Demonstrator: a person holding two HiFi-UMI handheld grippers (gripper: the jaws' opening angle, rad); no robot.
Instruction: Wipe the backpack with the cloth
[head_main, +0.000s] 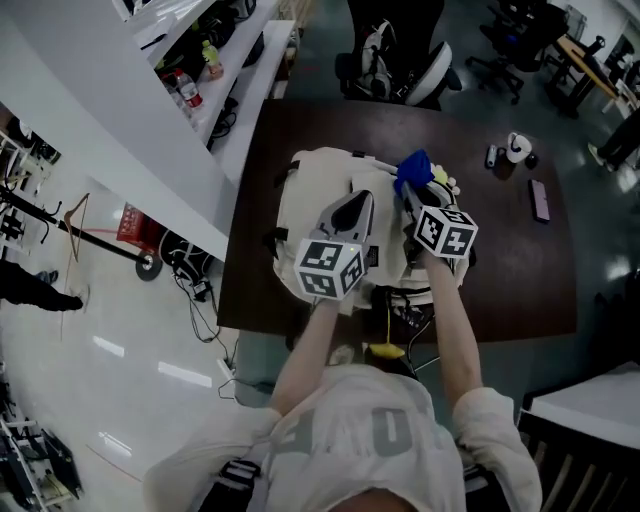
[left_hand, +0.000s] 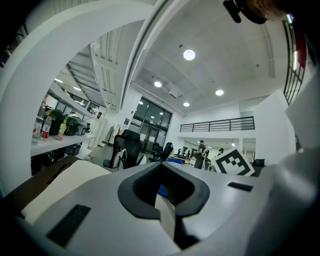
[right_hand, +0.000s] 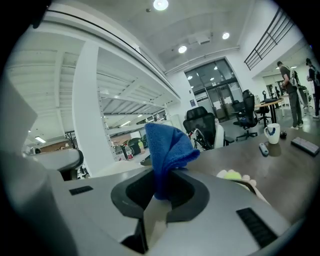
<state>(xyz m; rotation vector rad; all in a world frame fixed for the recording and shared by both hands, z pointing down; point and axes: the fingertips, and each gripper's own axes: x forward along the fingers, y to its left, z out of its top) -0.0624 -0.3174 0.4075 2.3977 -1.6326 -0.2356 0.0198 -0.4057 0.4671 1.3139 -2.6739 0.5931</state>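
Presently we note: right tongs (right_hand: 155, 202) clamp blue cloth (right_hand: 167, 145) | left tongs (left_hand: 166, 202) closed, empty | backpack (head_main: 310, 190) beneath both, on surface (head_main: 520, 270).

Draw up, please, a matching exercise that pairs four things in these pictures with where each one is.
Things:
1. soft blue cloth
2. cream fabric backpack
3. white mug
4. white-backed office chair

Places:
A. standing near the far right corner of the dark brown table
B. beyond the table's far edge
C. gripped in the right gripper
D. lying on the table's near left part

Pairs: 1-C, 2-D, 3-A, 4-B.
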